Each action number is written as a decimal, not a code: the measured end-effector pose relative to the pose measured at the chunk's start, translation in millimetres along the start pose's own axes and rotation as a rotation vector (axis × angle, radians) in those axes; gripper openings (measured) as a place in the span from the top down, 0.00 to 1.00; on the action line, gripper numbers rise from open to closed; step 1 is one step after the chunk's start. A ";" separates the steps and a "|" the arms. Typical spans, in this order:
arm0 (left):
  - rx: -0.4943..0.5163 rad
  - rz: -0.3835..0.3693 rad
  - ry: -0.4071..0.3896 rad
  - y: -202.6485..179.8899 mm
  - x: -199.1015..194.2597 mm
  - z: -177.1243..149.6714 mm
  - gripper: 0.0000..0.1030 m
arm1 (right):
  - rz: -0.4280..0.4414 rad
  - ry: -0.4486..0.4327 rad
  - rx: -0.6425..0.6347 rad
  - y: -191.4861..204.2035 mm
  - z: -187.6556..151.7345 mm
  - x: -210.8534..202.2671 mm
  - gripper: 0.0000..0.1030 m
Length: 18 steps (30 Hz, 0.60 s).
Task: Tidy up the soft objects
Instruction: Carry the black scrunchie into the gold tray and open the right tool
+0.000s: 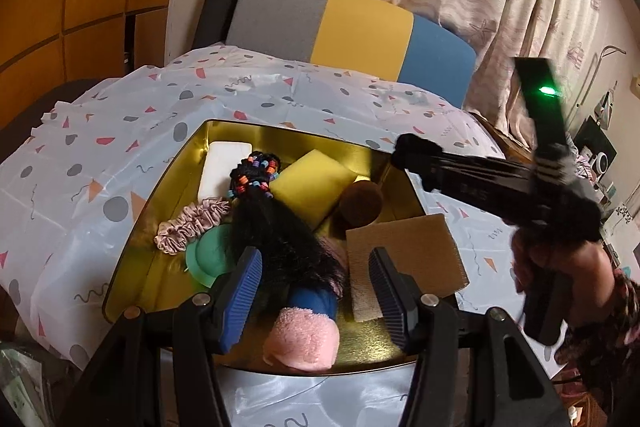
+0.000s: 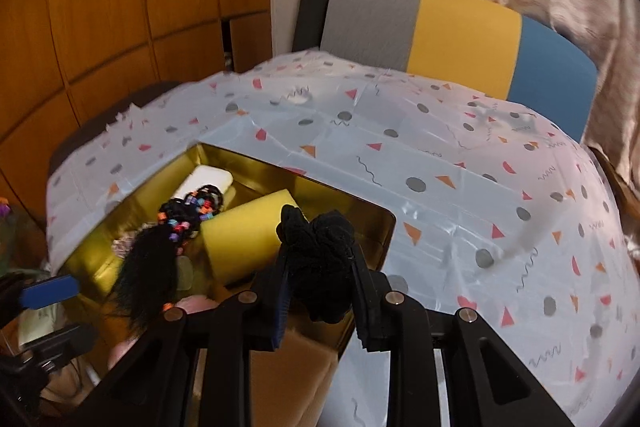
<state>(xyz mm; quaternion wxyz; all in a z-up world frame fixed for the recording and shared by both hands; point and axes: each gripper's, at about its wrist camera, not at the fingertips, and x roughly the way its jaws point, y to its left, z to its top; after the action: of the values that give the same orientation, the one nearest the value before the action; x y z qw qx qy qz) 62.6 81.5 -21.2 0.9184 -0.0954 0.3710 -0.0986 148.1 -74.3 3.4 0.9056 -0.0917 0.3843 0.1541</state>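
Jaws clamp black scrunchie [image 2: 320,259] — right view only; tin [image 2: 372,223] below.

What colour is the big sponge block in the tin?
Yellow sponge; clearest in the left wrist view.

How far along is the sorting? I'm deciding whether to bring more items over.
Mostly done: the gold tin already holds the white pad, yellow sponge, pink scrunchie, black hairpiece and pink sock. In hand: the right gripper is shut on a black scrunchie above the tin. The left gripper is open, holding nothing. Nothing else shows on the tablecloth.
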 end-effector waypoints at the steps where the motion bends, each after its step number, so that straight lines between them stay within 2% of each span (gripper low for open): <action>1: 0.000 0.003 0.000 0.2 0.1 -0.1 0.45 | -0.009 0.021 -0.017 -0.1 3.2 8.6 0.73; 6: -0.009 -0.002 0.005 1.6 0.6 0.1 0.45 | -0.042 0.087 -0.051 -9.6 12.0 40.0 0.73; 12: -0.010 -0.005 0.005 1.0 0.6 -0.2 0.45 | -0.046 0.125 -0.047 -12.3 18.6 64.1 0.71; 14: -0.011 -0.005 0.007 1.5 1.5 -0.6 0.45 | -0.059 0.144 -0.062 -10.0 17.3 73.2 0.64; 16: -0.012 -0.005 0.015 1.7 3.0 -0.9 0.45 | -0.076 0.157 -0.055 -9.7 15.1 79.2 0.51; 18: -0.019 -0.010 0.023 2.2 4.4 -1.6 0.45 | -0.067 0.157 -0.032 -11.4 13.6 80.3 0.48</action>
<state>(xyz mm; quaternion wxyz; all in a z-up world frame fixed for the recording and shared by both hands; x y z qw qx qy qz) 64.8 82.3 -25.8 0.9126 -0.1050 0.3822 -0.1005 214.0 -64.3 -44.9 0.8758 -0.1307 0.4482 0.1222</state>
